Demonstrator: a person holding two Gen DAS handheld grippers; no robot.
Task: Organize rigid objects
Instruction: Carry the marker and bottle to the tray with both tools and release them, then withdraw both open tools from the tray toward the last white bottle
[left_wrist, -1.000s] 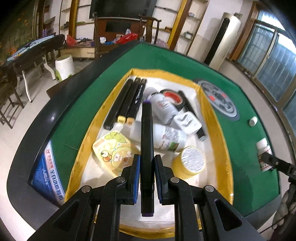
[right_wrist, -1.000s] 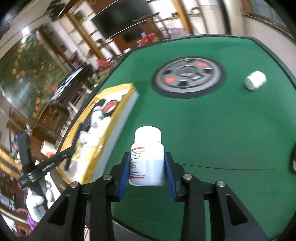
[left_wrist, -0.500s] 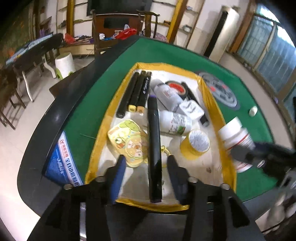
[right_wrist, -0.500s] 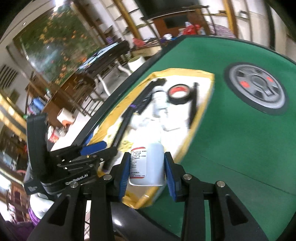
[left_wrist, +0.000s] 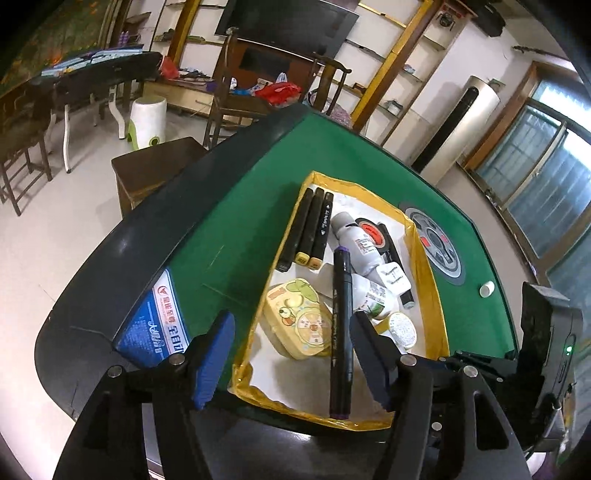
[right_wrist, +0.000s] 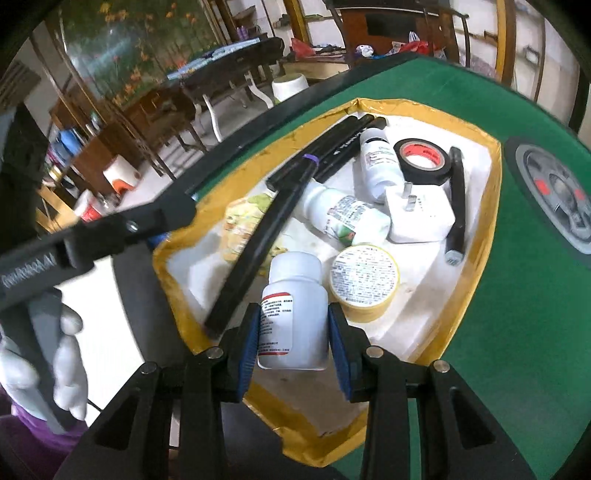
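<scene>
A yellow-rimmed white tray on the green table holds markers, bottles, tape and a plug. My left gripper is open and empty, raised above the tray's near end. The purple-capped black marker lies loose in the tray across a yellow case. My right gripper is shut on a white pill bottle and holds it over the tray's near end, beside a yellow tape roll. The right gripper's body shows at the right of the left wrist view.
In the tray lie three black markers, two white bottles, black tape, a white plug and a black pen. A small white cap sits on the green felt by a grey round panel.
My left gripper opened, let the purple-capped marker drop into the tray, and pulled back and up. My right gripper carried the white pill bottle from the green felt to over the tray.
</scene>
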